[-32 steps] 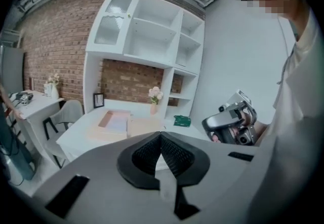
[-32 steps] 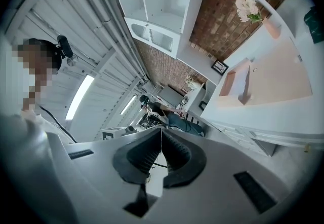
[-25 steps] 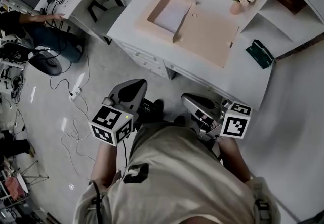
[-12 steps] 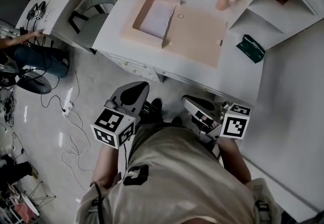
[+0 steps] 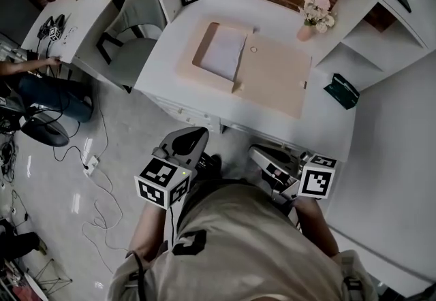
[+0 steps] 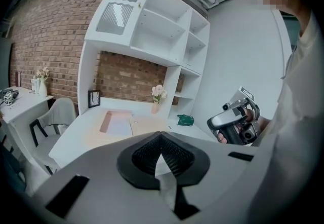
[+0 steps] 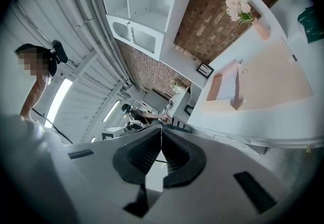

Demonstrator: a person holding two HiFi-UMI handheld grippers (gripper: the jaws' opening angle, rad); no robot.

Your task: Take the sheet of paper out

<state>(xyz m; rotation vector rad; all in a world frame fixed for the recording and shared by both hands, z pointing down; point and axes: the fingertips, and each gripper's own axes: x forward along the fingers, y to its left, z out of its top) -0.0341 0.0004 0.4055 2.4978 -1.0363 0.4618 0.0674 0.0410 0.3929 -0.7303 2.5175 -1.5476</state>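
Head view: sheet of paper (image 5: 225, 53) lies in the open tan box (image 5: 276, 78), upper centre of frame. I expect it light, floppy and easily creased, so pinch 1 free edge.
Left gripper view: left gripper (image 6: 161, 139) jaws together, empty.
Right gripper view: right gripper (image 7: 161, 134) jaws together, empty.

Soft, even indoor light — sharp centres, heavy fisheye bending and dark vignetted corners — faint shadows.

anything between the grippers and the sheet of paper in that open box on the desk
Nothing visible. Only floor and the front edge of the desk lie between the left gripper, the right gripper and the sheet of paper, which lies uncovered in the open box.
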